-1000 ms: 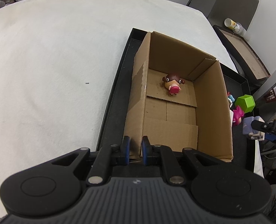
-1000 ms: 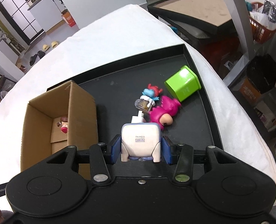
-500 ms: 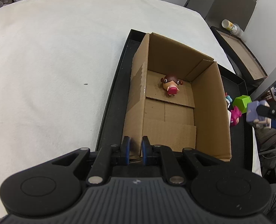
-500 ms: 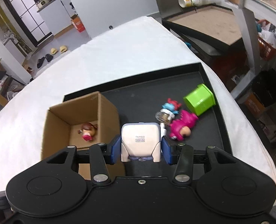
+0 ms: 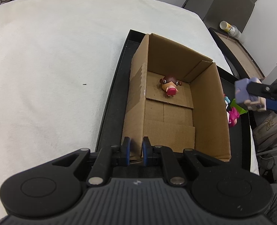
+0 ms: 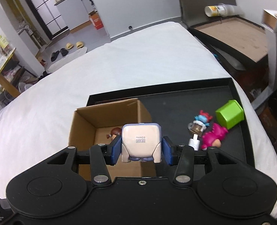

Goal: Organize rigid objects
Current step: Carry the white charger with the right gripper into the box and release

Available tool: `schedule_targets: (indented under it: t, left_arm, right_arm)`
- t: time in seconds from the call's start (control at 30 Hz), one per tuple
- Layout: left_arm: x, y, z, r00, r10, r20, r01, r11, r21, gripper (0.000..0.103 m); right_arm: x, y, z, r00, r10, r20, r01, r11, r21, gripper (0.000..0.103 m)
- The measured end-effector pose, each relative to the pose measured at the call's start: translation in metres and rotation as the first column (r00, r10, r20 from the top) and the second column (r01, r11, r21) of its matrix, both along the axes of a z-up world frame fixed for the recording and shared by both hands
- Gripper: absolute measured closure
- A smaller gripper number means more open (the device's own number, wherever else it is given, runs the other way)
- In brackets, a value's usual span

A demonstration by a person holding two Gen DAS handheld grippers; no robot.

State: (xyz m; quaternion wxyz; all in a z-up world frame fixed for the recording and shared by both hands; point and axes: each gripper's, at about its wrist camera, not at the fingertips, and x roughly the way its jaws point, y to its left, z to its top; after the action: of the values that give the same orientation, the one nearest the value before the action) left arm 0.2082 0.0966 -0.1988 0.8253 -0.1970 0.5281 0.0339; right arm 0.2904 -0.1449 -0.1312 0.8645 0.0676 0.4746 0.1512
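An open cardboard box [image 5: 207, 112] stands on a black tray [image 5: 108, 116]. A brown-haired figurine [image 5: 169, 87] lies inside it at the far end. My left gripper [image 5: 136, 150] is shut on the box's near wall. My right gripper [image 6: 141, 148] is shut on a white and lilac cube-shaped figure [image 6: 140, 140] and holds it in the air above the box's right wall [image 6: 142, 110]; the figure also shows in the left wrist view [image 5: 246, 95]. On the tray right of the box lie a green cube [image 6: 230, 114], a pink toy [image 6: 213, 136] and a small blue and red figure [image 6: 202, 119].
The tray [image 6: 237, 150] rests on a white cloth surface [image 5: 54, 65]. A second, brown-bottomed tray [image 6: 235, 31] with a lying paper cup [image 6: 215, 10] stands to the far right. Floor clutter lies beyond the right edge.
My right gripper has risen and moved left with the cube-shaped figure, from over the tray floor to above the box's right wall. My left gripper has kept its hold on the box.
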Motion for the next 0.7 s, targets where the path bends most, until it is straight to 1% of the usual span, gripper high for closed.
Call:
schedule_targets:
  t: [0.2,0.33,0.5,0.7]
  left_arm:
    - [-0.001,0.003,-0.001,1.000,-0.001,0.010,0.002,1.000,-0.019,0.090]
    - [-0.002,0.004,-0.002,1.000,-0.005,0.014,0.005,1.000,-0.027,0.090]
    - [-0.002,0.007,-0.003,1.000,-0.005,0.014,0.005,0.999,-0.039,0.090]
    - [-0.003,0.010,-0.004,1.000,-0.001,0.017,0.002,0.999,-0.050,0.090]
  right_arm:
    - [0.002,0.027,-0.002,0.999,0.040,0.014,-0.040,0.999,-0.026,0.058]
    - [0.005,0.040,-0.009,0.998,0.062,0.014,-0.061,0.997,-0.048,0.058]
    - [0.014,0.057,-0.015,0.995,0.092,0.026,-0.090,0.992,-0.084,0.058]
    - [0.025,0.073,-0.024,0.992,0.125,0.030,-0.119,0.982,-0.149,0.058]
